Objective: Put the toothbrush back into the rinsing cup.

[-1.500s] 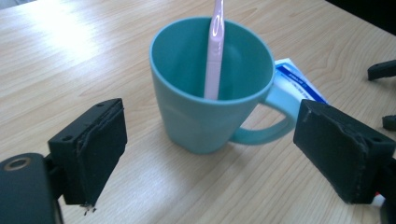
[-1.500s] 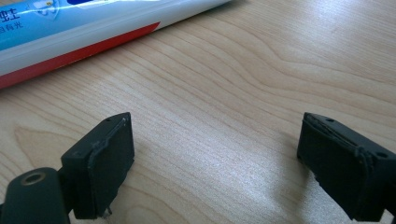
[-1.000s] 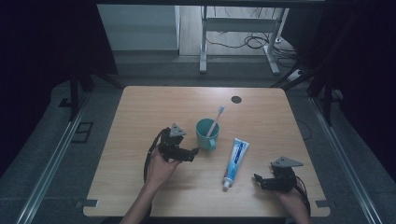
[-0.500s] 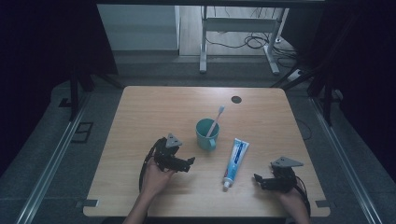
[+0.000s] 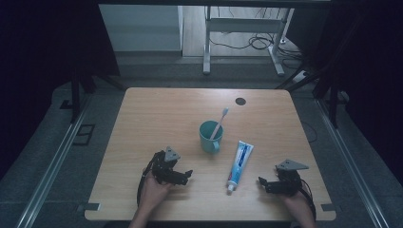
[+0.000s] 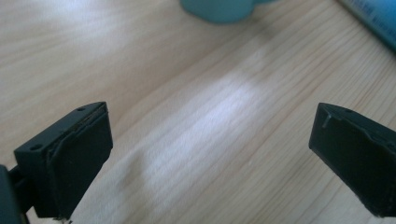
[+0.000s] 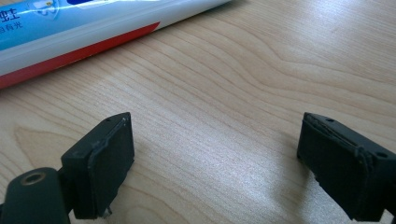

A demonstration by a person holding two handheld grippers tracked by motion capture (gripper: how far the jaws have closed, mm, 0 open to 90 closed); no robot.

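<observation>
A teal cup [image 5: 210, 137] with a toothbrush [image 5: 220, 121] standing in it sits mid-table. To its right a blue and white toothpaste tube [image 5: 240, 161] lies flat, cap toward the front edge. My left gripper [image 5: 186, 175] rests low near the front left, apart from the cup; its jaws have just been opening and stand wide with nothing between them. In the left gripper view the gripper [image 6: 210, 158] faces bare wood, the cup's base [image 6: 219, 7] ahead. My right gripper [image 5: 263, 183] stands open at the front right. In its own view the gripper [image 7: 215, 163] is empty, the tube [image 7: 93, 28] lying just ahead.
The wooden table [image 5: 157, 114] has a small dark round spot [image 5: 241, 101] near its far edge. Beyond the table stands a metal frame [image 5: 207, 47] with cables on the floor. Dark curtains flank both sides.
My left gripper has drawn back from beside the cup toward the front edge and sunk lower. The right gripper, cup and tube have stayed put.
</observation>
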